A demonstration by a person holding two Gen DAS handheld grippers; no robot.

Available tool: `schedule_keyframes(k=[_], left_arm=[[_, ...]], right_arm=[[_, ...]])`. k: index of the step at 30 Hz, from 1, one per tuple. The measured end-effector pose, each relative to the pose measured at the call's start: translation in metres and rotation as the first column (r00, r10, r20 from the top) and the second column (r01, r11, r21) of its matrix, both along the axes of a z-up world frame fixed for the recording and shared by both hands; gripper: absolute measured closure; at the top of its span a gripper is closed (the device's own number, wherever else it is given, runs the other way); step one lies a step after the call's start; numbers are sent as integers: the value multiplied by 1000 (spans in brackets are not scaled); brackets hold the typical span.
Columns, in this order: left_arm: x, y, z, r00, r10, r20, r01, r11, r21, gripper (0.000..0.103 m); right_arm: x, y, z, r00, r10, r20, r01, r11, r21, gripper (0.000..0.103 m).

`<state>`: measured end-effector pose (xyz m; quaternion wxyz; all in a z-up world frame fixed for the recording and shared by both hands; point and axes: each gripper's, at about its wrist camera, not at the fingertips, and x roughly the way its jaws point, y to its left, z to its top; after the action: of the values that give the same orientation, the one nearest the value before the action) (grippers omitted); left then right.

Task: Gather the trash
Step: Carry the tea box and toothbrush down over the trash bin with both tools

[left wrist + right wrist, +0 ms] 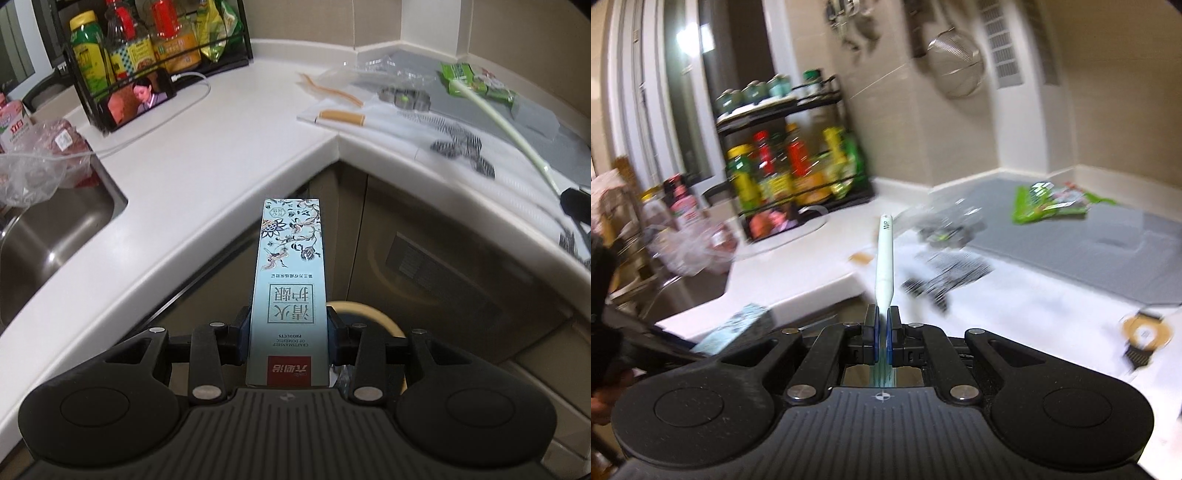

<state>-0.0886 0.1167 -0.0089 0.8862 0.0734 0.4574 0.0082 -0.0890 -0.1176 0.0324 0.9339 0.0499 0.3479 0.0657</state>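
**Both grippers loaded, more trash on the counter**

Taking the white counter (221, 122) as the landmark and going left to right: the sink (55, 229) is cut into its left end, with a crumpled clear bag (40, 155) at the sink's rim. Behind that, on the counter, stands a black rack of bottles (147, 48) with a phone (142, 98) propped against it.

Off the counter's front edge, over the cabinet corner, the left gripper (288, 339) is clamped on a pale blue carton (288, 280), pads pressing its long sides near the lower end. It looks light and stiff but crushable, so a mild squeeze on the flat sides suits it.

Right of the counter's inner corner lie clear film (362, 74), a dark foil wrapper (461, 147) and a green packet (476, 83) on a grey mat (535, 114). These look limp and slippery; I would pinch a bunched edge.

The right gripper (882, 332) is closed almost fully on a thin toothbrush (884, 258), gripped near its head, handle pointing toward the counter. It looks light, rigid and smooth.
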Motion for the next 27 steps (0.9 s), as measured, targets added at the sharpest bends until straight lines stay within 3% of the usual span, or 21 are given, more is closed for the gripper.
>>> schedule_keyframes(k=[11,27], left_arm=[[-20,14,-27,998,-3,-58,4,1000,21,60],[-22,11,-78,984,-12,-180,19,999,37,60]], right_arm=[[-16,45,-40,988,66,-139,-65,998,12,98],[-24,66,-101,935,99,-341,-91,995,39,98]])
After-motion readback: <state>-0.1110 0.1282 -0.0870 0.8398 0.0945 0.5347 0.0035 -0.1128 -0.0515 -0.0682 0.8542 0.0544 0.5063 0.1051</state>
